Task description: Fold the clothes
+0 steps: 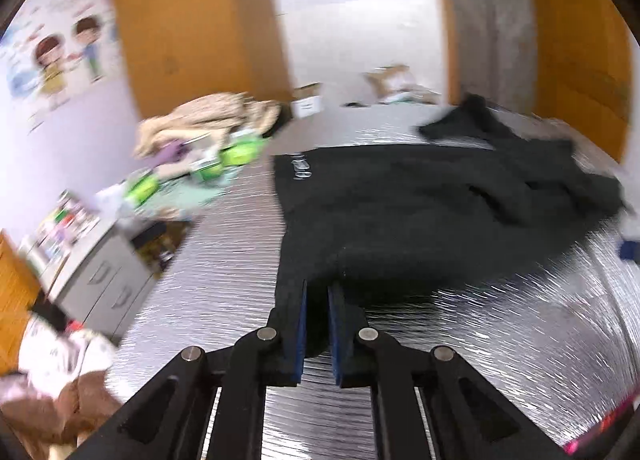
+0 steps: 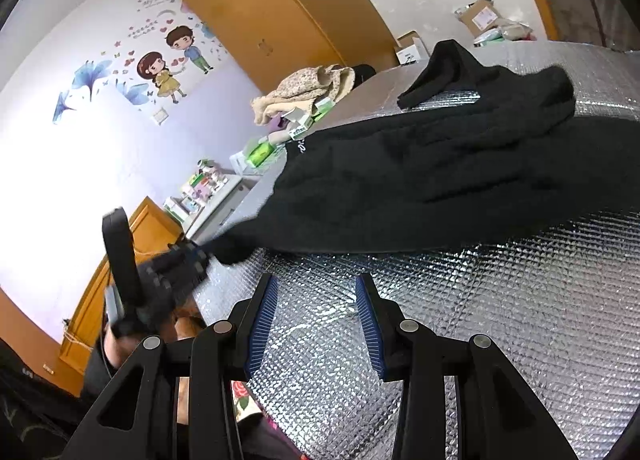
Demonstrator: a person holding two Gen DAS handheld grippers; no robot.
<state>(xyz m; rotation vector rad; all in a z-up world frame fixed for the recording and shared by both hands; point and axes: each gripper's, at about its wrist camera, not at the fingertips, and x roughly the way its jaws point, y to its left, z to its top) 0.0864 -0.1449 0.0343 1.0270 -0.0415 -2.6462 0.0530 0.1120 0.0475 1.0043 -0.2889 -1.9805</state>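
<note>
A black garment lies spread and rumpled on a silver quilted mat. In the left wrist view my left gripper has its blue pads nearly together on the garment's near edge, and black cloth fills the narrow gap. The right wrist view shows the same left gripper at the left, pinching a corner of the garment and drawing it to a point. My right gripper stands open just above the mat, short of the cloth's edge, with nothing between its fingers.
A beige blanket pile and green boxes crowd the mat's far left corner. A white drawer cabinet stands left of the mat. Behind are a wooden wardrobe and cardboard boxes.
</note>
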